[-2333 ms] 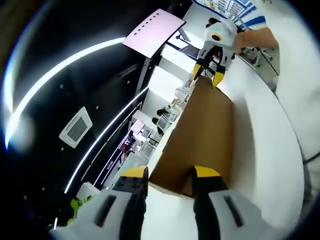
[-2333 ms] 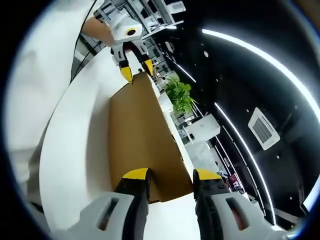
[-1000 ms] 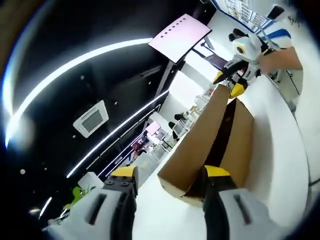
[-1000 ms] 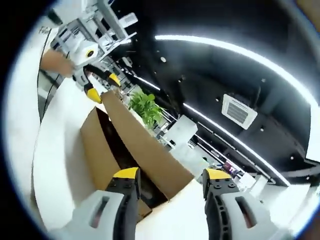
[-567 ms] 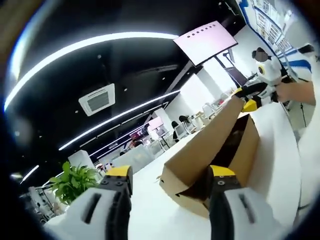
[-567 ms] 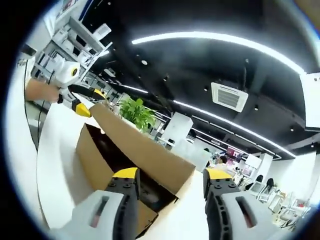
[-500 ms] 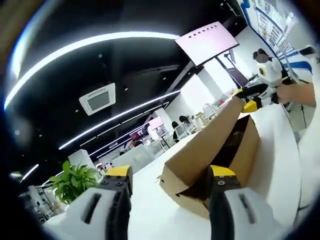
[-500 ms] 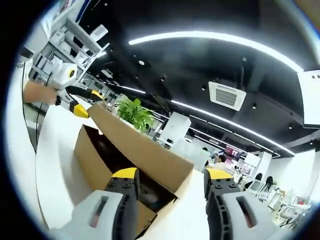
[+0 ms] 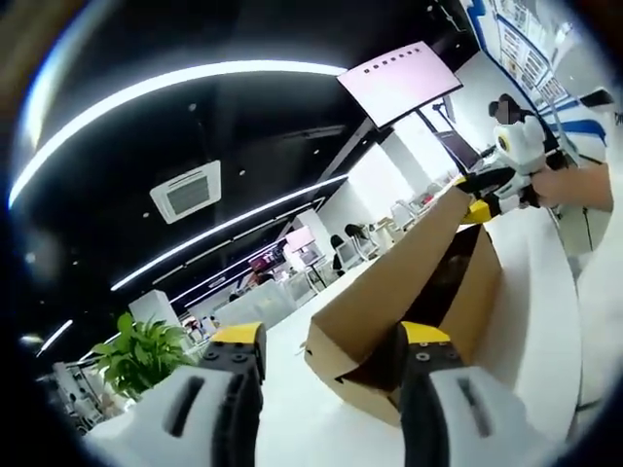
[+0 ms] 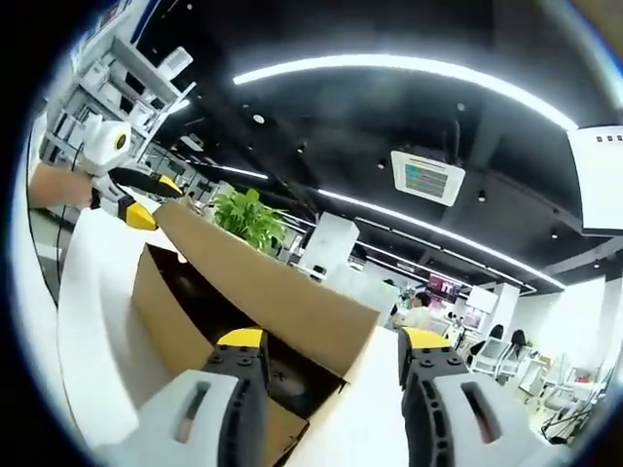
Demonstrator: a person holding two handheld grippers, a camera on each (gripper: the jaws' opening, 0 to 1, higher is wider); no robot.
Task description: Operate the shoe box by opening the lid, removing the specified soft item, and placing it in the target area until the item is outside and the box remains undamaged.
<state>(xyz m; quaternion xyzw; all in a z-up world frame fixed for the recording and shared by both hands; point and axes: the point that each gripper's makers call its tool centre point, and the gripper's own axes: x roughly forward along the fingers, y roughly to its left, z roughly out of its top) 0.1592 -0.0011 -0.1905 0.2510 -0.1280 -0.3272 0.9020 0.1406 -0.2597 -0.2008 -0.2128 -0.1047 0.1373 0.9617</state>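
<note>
Now both grippers' fingers [image 9: 232, 342] hold lid [image 9: 389, 282] raised.

The shoe box [image 9: 467, 292] is made of plain brown cardboard, and a matt, slightly rough look is given by its walls. The same dull brown cardboard is seen on the lid [image 10: 263, 282], smooth and flat with no shine. The table [image 9: 545, 292] is covered by a smooth white top with a soft gleam. The left gripper [image 9: 326, 341] is built of smooth white plastic, and its tips are capped in bright yellow. The right gripper [image 10: 331, 341] is made the same way. The plant [image 10: 248, 219] is marked by glossy green leaves.
</note>
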